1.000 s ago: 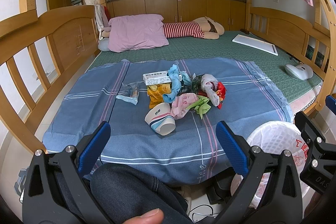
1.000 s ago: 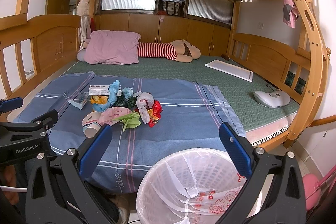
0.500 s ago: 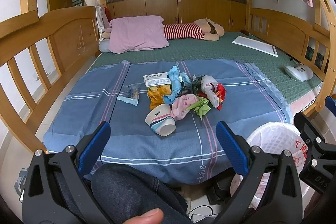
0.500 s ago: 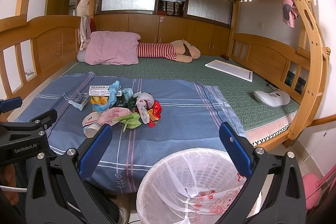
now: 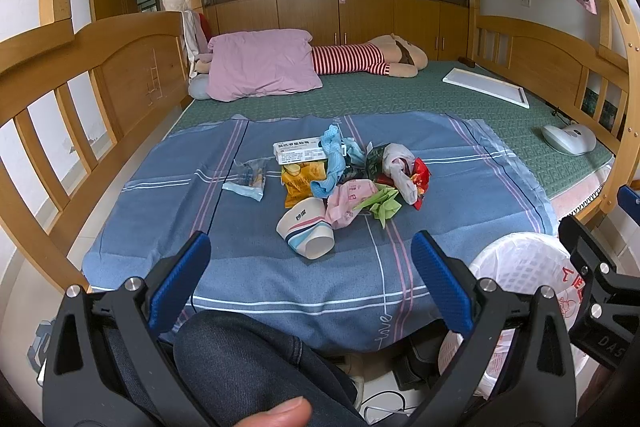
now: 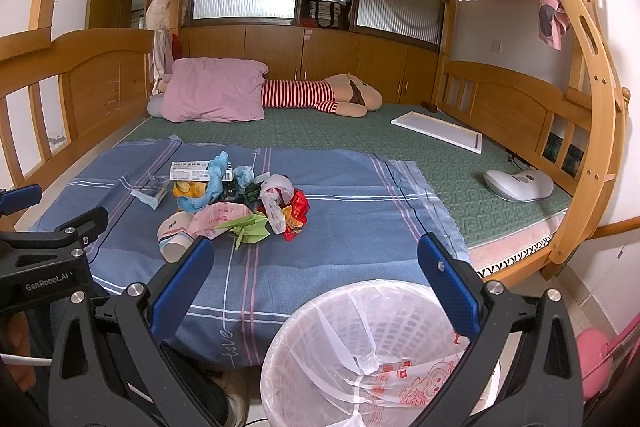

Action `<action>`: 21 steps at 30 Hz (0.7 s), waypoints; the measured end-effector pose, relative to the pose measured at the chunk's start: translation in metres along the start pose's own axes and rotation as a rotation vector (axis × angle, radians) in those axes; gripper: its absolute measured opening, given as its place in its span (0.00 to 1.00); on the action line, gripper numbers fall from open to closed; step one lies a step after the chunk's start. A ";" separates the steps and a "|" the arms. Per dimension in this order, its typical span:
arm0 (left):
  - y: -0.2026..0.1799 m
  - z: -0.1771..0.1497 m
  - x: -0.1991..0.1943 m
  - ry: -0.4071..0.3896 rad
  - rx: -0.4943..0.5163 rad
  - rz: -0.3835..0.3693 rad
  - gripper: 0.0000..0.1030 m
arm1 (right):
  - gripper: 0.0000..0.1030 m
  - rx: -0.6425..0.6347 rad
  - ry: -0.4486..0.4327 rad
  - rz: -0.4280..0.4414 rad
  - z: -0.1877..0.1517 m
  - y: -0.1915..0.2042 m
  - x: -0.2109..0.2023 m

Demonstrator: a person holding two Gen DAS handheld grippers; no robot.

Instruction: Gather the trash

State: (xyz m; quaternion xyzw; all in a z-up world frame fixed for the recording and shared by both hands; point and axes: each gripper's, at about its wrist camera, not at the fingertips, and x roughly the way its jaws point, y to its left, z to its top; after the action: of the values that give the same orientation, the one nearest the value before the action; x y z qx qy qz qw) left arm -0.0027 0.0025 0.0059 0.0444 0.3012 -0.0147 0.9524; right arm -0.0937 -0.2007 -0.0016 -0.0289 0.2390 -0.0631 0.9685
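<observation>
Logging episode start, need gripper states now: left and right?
Left gripper: open, holding nothing, short of the paper cup.
Right gripper: open, empty, above the lined trash basket.

Spread wide above a lined wastebasket (image 6: 374, 339): right gripper (image 6: 314, 277), holding nothing. Beyond, on the blue sheet (image 6: 352, 227): trash pile (image 6: 240, 199), tipped paper cup (image 6: 174, 237) nearest the left gripper (image 6: 48, 251).
</observation>
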 end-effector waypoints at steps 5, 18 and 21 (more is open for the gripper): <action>0.000 0.000 0.000 -0.001 0.001 0.000 0.97 | 0.97 0.000 -0.001 -0.002 -0.001 0.001 0.000; 0.000 0.000 0.000 0.000 0.000 0.000 0.97 | 0.97 0.003 0.001 0.000 0.000 0.000 0.001; 0.000 0.000 0.000 -0.001 -0.001 -0.002 0.97 | 0.97 0.002 0.002 0.000 0.001 0.000 0.001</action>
State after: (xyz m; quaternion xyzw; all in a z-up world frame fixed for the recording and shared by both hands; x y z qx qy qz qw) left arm -0.0028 0.0027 0.0061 0.0438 0.3009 -0.0157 0.9525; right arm -0.0927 -0.2008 -0.0012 -0.0277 0.2398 -0.0635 0.9684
